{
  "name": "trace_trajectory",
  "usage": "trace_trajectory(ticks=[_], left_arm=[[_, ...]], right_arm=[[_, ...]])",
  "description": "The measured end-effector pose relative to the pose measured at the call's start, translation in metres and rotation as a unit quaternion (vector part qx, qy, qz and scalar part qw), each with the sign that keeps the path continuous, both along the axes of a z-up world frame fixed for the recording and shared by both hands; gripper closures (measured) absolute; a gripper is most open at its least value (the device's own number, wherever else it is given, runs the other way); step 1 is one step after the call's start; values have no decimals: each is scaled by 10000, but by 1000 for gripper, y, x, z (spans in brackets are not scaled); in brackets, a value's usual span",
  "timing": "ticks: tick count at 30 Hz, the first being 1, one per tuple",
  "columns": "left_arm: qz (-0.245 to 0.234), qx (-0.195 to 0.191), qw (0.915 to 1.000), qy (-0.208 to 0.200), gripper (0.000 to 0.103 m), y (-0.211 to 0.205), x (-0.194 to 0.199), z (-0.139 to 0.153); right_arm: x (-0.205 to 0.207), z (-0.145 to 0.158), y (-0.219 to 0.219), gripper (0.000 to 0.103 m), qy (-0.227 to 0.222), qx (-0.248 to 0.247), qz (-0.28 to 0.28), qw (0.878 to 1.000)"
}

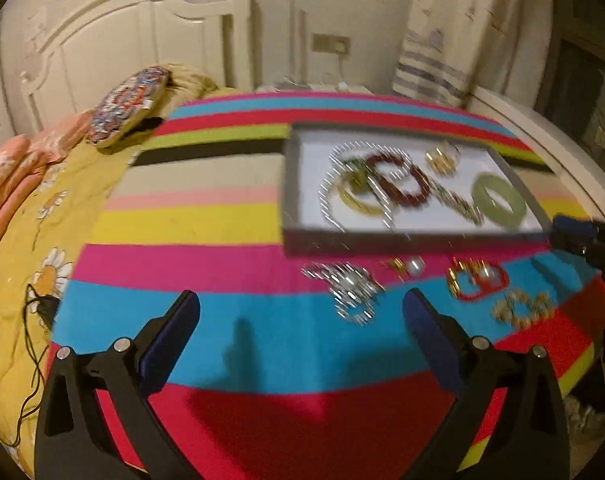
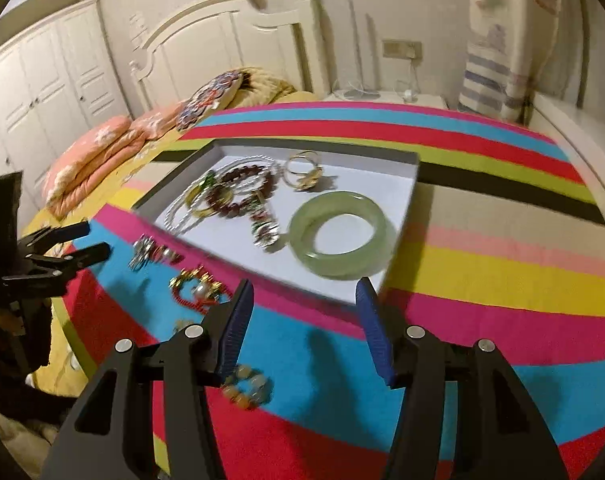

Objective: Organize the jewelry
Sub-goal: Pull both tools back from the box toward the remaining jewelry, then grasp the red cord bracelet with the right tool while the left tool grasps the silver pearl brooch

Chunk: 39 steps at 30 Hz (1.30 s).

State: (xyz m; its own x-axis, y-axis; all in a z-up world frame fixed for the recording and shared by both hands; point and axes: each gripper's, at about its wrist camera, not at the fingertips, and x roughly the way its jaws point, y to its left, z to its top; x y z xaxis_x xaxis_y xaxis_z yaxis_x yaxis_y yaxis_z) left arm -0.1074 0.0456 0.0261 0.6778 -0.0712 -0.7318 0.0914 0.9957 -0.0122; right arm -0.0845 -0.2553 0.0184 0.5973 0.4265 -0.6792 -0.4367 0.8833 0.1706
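A grey tray (image 1: pixel 414 237) (image 2: pixel 406 208) with a white floor lies on a striped cloth. It holds a green jade bangle (image 1: pixel 498 200) (image 2: pixel 342 236), a dark red bead bracelet (image 1: pixel 406 178) (image 2: pixel 242 190), a pearl necklace (image 1: pixel 334 184) and gold rings (image 2: pixel 302 172). In front of the tray lie a silver piece (image 1: pixel 350 288) (image 2: pixel 150 252), a red and gold piece (image 1: pixel 476 278) (image 2: pixel 198 288) and a yellow bead bracelet (image 1: pixel 522 308) (image 2: pixel 246 388). My left gripper (image 1: pixel 302 312) is open and empty above the cloth. My right gripper (image 2: pixel 304 292) is open and empty at the tray's near edge.
The striped cloth (image 1: pixel 222 320) (image 2: pixel 482 272) covers a bed with a yellow flowered sheet (image 1: pixel 34 240). Pillows (image 2: pixel 102 152) and a white headboard (image 2: pixel 222 40) stand behind. A black cable (image 1: pixel 34 320) lies on the sheet. The other gripper shows at the frame edge (image 1: pixel 590 240) (image 2: pixel 62 256).
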Motion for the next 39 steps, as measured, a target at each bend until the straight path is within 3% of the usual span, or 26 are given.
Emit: trace_trajectory(ticks=[7,21,28,32,39], left_arm=[[-71,10,9998,186,11,-17,9,-21],[-265,103,9992,278,30,-24,24,-26],[-492,142,9985,204,67,-29,22,-23],[-464,-35,9988,150,67,-22,17,-24],[-246,-138,9995,126,67,0,3,-23]], right_arm=[[-19,-1,34,51,-3,-83,752,9971],[8,-25,76,51,432,-617,1187,9901],[7,-26,77,56,380,-801,1317,9873],[4,-25,71,69,456,-692,1460,9858],[15,-23,60,70,750,-336,1213,9892]])
